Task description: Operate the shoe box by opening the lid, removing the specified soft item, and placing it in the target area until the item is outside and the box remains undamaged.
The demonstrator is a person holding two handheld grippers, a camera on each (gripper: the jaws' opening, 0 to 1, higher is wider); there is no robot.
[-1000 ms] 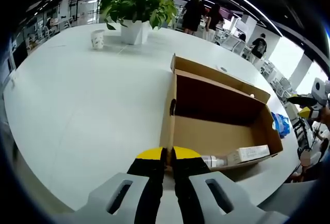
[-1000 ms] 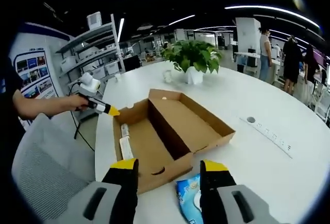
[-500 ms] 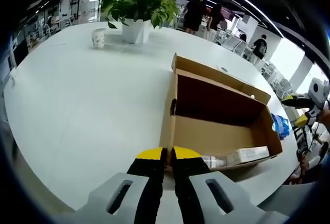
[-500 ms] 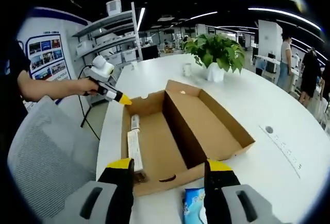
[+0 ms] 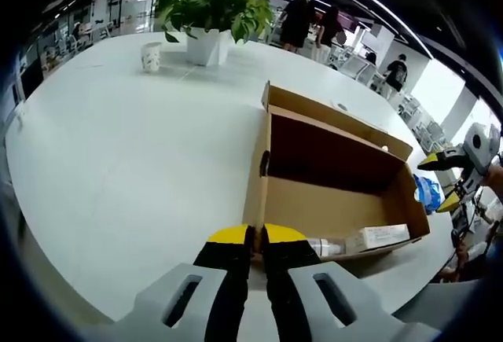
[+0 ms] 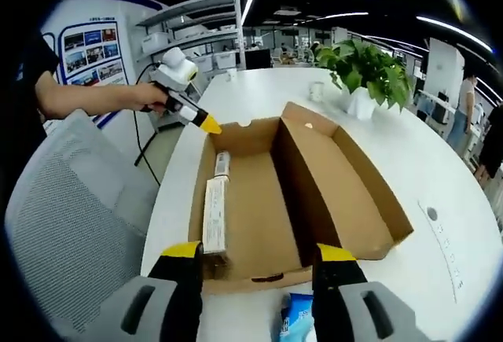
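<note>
An open brown shoe box (image 5: 330, 200) lies on the white round table (image 5: 118, 169), its lid (image 5: 330, 149) folded back. Inside lie a long white carton (image 5: 377, 236) and a small bottle (image 5: 324, 245). My left gripper (image 5: 255, 236) is shut on the box's end wall. In the right gripper view the same box (image 6: 259, 208) holds the carton (image 6: 214, 212) and bottle (image 6: 222, 163), and the left gripper (image 6: 211, 126) pinches the far wall. My right gripper (image 6: 259, 254) is open above a soft blue packet (image 6: 299, 318) on the table beside the box. That packet (image 5: 428, 191) lies below the right gripper (image 5: 438, 185).
A potted plant (image 5: 212, 4) and a paper cup (image 5: 148, 59) stand at the table's far side. A grey mesh chair (image 6: 71, 232) sits by the table edge. Shelves (image 6: 196, 35) and several people (image 5: 295, 20) are in the background.
The right gripper view has swung up and over, looking more down into the box. In the left gripper view the right gripper has risen a little. The left gripper stays put.
</note>
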